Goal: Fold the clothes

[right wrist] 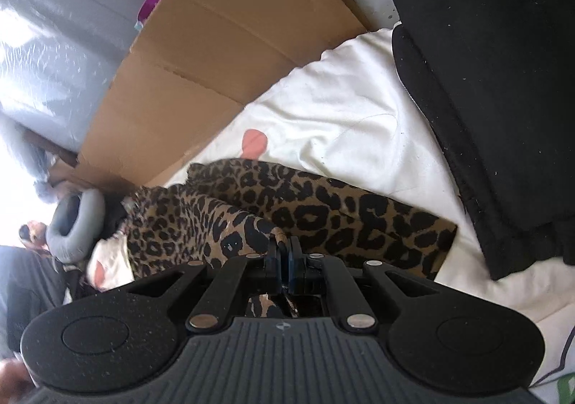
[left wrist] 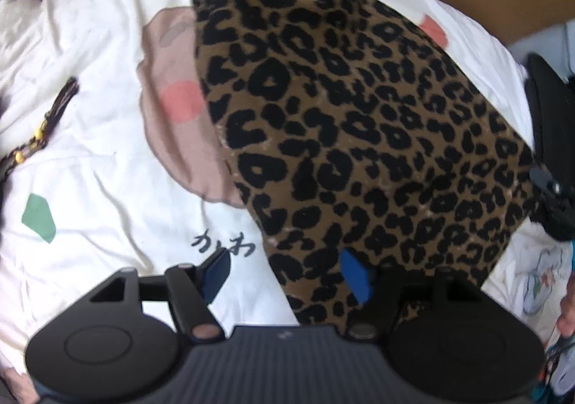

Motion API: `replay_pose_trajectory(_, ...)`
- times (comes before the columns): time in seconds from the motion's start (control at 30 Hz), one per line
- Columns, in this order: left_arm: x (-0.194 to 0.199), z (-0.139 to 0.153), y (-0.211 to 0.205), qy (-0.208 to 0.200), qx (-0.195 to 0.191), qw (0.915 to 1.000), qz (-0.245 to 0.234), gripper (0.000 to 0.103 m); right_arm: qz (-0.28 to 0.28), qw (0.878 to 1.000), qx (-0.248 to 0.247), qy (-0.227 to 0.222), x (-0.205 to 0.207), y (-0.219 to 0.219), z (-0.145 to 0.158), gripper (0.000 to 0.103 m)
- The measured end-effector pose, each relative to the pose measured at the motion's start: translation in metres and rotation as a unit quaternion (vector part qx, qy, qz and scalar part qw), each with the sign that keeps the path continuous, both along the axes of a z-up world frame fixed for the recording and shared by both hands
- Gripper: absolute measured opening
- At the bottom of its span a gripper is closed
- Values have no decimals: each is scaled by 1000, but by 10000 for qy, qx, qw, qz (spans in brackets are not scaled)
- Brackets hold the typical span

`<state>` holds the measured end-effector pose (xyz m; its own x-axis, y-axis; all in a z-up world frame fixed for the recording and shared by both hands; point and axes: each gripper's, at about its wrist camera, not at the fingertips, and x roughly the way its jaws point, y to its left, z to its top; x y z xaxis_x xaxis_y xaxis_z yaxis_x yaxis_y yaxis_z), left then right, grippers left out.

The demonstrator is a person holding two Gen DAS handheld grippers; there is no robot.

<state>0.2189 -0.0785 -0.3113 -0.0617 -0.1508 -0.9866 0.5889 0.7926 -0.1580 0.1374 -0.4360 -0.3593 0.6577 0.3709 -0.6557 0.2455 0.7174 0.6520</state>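
While your right gripper (right wrist: 284, 249) pinches a fold of the leopard-print garment (left wrist: 352, 116) on the white printed bedsheet (left wrist: 90, 159), your left gripper (left wrist: 287, 272) hangs spread and empty; its near edge lies between those jaws, long axis running away.

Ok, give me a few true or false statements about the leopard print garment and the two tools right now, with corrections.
1. The right tool is shut on the leopard print garment. True.
2. The left tool is clamped shut. False: its jaws stand apart, one blue pad over the garment.
3. The garment lies on a white printed bedsheet. True.
4. A folded red towel lies beside the garment. False: it is black folded fabric.
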Motion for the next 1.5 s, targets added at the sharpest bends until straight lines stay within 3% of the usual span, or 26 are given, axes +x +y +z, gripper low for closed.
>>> replay_pose_trajectory(0.27, 4, -6, 9, 242, -120, 9994, 228, 70, -56, 9996, -256, -35, -4, -11, 1, 1)
replay_pose_trajectory(1.07, -12, -23, 5, 638, -80, 9970, -433, 70, -446, 9955, -834, 70, -20, -33, 7, 1)
replay_pose_trajectory(1.5, -35, -42, 10, 1038, 210, 9890, -1030, 70, -874, 9948, -433, 292, -29, -53, -23, 1)
